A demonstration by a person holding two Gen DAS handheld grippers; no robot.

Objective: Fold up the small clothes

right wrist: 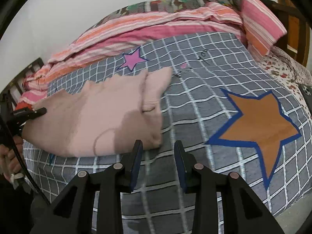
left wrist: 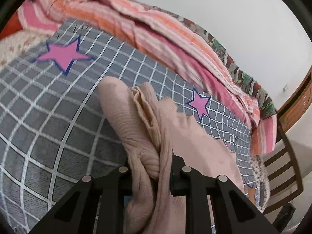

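Observation:
A small pale pink garment (right wrist: 101, 117) lies mostly flat on the grey checked bedspread (right wrist: 195, 101), with a sleeve folded over on its right side. My left gripper (left wrist: 150, 165) is shut on a bunched edge of this garment (left wrist: 136, 120), which fills the gap between the fingers. In the right wrist view the left gripper (right wrist: 37, 111) holds the garment's left edge. My right gripper (right wrist: 158, 152) is open and empty, just above the bedspread, right at the garment's lower right corner.
A pink and orange striped blanket (right wrist: 156, 27) is heaped along the far side of the bed. A big orange star (right wrist: 259, 126) is printed right of my right gripper. A wooden chair (left wrist: 282, 167) stands off the bed's right edge.

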